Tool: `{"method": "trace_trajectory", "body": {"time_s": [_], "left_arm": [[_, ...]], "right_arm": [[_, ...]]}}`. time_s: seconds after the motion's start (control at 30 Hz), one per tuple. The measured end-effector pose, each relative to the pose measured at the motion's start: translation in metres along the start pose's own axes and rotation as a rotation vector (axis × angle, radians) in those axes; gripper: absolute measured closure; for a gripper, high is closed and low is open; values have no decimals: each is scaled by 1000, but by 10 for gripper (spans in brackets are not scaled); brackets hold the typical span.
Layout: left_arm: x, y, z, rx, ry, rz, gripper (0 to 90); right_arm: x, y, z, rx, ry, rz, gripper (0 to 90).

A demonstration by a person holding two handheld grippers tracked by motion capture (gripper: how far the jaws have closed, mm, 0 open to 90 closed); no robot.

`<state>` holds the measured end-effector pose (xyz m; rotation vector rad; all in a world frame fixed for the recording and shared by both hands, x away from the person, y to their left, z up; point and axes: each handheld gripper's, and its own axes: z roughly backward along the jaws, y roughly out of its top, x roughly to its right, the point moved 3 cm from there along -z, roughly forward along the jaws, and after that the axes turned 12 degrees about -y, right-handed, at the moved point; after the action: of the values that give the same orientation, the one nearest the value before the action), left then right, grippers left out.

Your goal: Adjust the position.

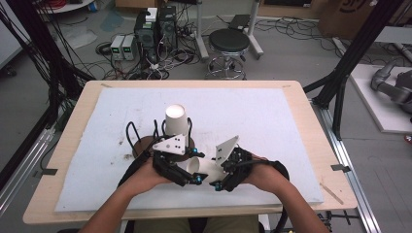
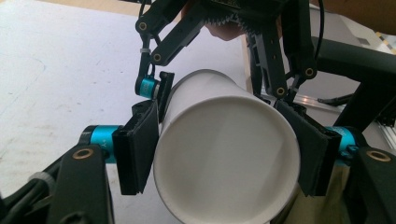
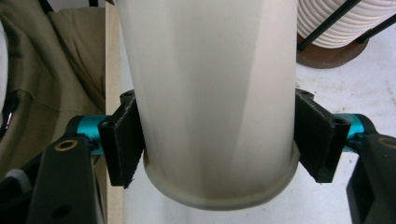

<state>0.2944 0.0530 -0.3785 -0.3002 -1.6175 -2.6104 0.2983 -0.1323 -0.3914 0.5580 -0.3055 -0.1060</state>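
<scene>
- We've got one white cup [image 1: 203,168] lying on its side between both hand-held grippers, low and near our edge of the counter [image 1: 311,126].
- Left hand-held gripper [image 1: 195,180]: clenched on the cup. In the left gripper view its pads [image 2: 138,149] press the cup's [image 2: 226,154] closed end from both sides.
- Right hand-held gripper [image 1: 217,186]: also grasping the cup. In the right gripper view its pads [image 3: 122,140] sit tight on the wall just behind the rolled rim; the cup [image 3: 210,88] runs straight out ahead of the jaws.
- So the cup bridges the two, one gripper at each end, tips nearly meeting under it in the high view.
- Second white cup [image 1: 176,119] stands upside down on a wire rack [image 1: 145,145] with a brown round base, just beyond the left gripper.
- That rack shows up in the right gripper view too, past the held cup to the upper right, as a ribbed white stack [image 3: 336,23] on the brown base.
- White mat [image 1: 272,121] covers most of the counter under both grippers.
</scene>
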Motion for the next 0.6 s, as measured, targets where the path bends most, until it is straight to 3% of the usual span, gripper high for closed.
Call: {"method": "trace_trajectory", "body": {"time_s": [0.1, 0.23, 0.33, 0.4, 0.5, 0.6], "left_arm": [[0, -1, 0, -1, 1, -1, 335], [0, -2, 1, 42, -6, 2, 334], [0, -6, 5, 88, -14, 4, 335], [-1, -7, 5, 96, -16, 2, 335], [-3, -12, 6, 131, -13, 7, 335], [-5, -14, 7, 149, -7, 8, 336]], "right_arm": [[0, -1, 0, 5, 7, -4, 252], [0, -3, 1, 28, -4, -23, 217], [1, -9, 6, 122, 2, -96, 208], [1, -11, 8, 147, 4, -110, 207], [3, -18, 16, 240, -11, -167, 206], [4, -20, 19, 280, -18, -197, 206]]}}
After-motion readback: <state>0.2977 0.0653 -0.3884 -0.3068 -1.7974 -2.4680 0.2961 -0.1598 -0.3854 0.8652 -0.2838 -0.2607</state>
